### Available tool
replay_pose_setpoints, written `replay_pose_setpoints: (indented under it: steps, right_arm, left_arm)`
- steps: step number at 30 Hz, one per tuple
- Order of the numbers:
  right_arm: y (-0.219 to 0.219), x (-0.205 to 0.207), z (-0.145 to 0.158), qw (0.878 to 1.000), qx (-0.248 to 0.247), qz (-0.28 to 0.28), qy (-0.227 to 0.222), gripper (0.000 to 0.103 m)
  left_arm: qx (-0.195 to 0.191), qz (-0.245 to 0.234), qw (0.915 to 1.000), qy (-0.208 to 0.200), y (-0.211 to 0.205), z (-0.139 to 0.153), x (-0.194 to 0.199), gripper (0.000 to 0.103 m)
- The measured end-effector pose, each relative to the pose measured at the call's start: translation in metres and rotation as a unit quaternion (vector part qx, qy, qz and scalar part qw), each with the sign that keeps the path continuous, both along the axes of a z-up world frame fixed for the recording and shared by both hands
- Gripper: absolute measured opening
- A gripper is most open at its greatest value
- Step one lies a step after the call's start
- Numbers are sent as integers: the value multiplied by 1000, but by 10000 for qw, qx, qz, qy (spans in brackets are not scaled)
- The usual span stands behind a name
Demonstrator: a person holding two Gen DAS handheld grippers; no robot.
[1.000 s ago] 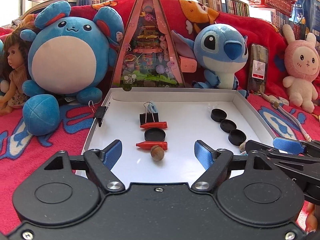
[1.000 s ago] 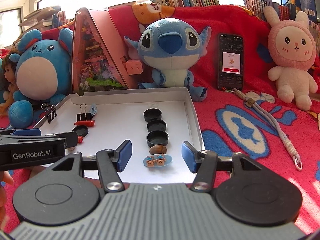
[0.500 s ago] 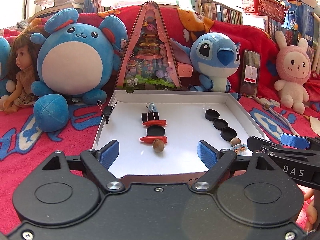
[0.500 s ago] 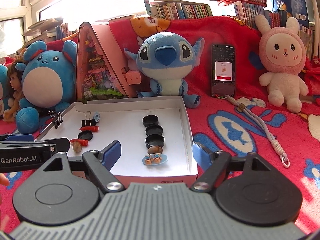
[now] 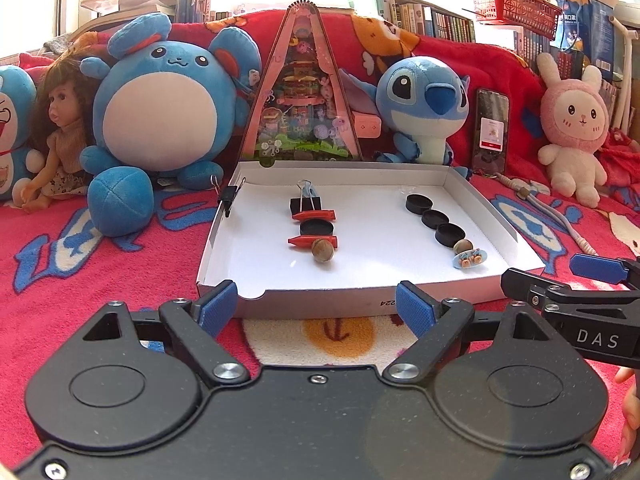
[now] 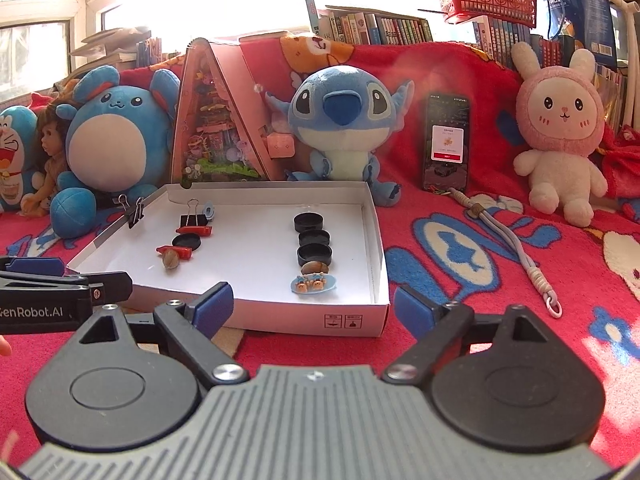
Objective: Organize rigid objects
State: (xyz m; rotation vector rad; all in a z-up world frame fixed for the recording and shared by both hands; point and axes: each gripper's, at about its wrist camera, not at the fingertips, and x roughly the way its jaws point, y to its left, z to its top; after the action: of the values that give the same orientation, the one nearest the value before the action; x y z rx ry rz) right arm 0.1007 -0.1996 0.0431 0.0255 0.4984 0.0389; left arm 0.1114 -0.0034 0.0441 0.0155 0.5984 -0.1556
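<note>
Left gripper (image 5: 316, 306) wide open, empty, hanging just short of white box (image 5: 360, 302). Right gripper (image 6: 312, 306) same spot, jaws opening, nothing between. Box holds black caps (image 6: 314, 238), acorns (image 5: 322, 251), red crayons (image 5: 313, 215), binder clip (image 5: 306, 202).

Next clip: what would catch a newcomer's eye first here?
The white box in the middle of the red blanket, with small things lined up in two rows. Behind it sit a round blue plush on the left and a big-eared blue plush on the right.
</note>
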Motion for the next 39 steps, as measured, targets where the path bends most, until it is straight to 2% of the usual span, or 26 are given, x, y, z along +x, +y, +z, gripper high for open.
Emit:
replay_pose_setpoints:
  steps: [11, 25, 39]
  right_arm:
    - [3, -14, -14, 9999, -48, 16, 145, 97]
    - [6, -10, -37, 9985, -152, -116, 511, 101]
    - [11, 5, -43, 9972, -198, -238, 674, 103]
  left_arm:
    - [94, 53, 9998, 145, 2, -14, -8, 86]
    - [270, 383, 9982, 387, 7, -40, 0, 86]
    - [321, 444, 9979, 336, 6, -48, 7, 92]
